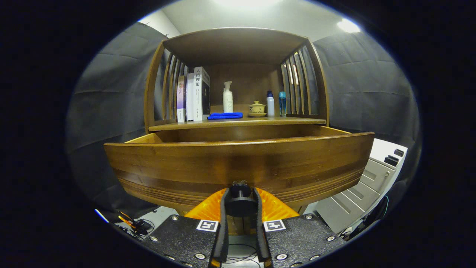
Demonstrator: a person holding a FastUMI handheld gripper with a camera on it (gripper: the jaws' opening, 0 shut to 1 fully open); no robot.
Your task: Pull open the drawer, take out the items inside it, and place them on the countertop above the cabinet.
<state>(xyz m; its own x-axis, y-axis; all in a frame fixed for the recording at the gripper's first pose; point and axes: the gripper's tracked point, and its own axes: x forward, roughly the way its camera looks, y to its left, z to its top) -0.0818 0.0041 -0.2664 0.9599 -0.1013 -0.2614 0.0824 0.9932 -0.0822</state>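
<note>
1. Two-finger gripper (241, 203), black textured body with orange finger backing and black pads: fingers drawn in and clamped on the small round black drawer knob (240, 203), one pad pressed on each side of it.
2. Wide brown wooden drawer (238, 163): stood pulled out of the cabinet, its curved front panel directly ahead of the fingers and touching them by way of the knob. The inside of the drawer lay hidden behind the front panel; contents could not be told.
3. Brown wooden countertop (238, 122) of the cabinet: sat above and beyond the drawer, under a slatted wooden hutch (234, 44).
4. Row of upright books (193, 95), white and dark covers: stood on the countertop, beyond the fingers and to their left, against the slatted side.
5. White pump bottle (227, 98): stood upright on the countertop, straight beyond the fingers.
6. Folded blue cloth (225, 116): lay flat at the foot of the pump bottle, near the countertop's front edge.
7. Small yellowish lidded ceramic cup (257, 108) on a saucer: stood just right of the pump bottle.
8. White bottle with blue cap (270, 104) and clear blue bottle (282, 103): stood upright side by side, right of the cup.
9. Grey metal unit (364, 186): stood low, to the right of the fingers and beside the drawer.
</note>
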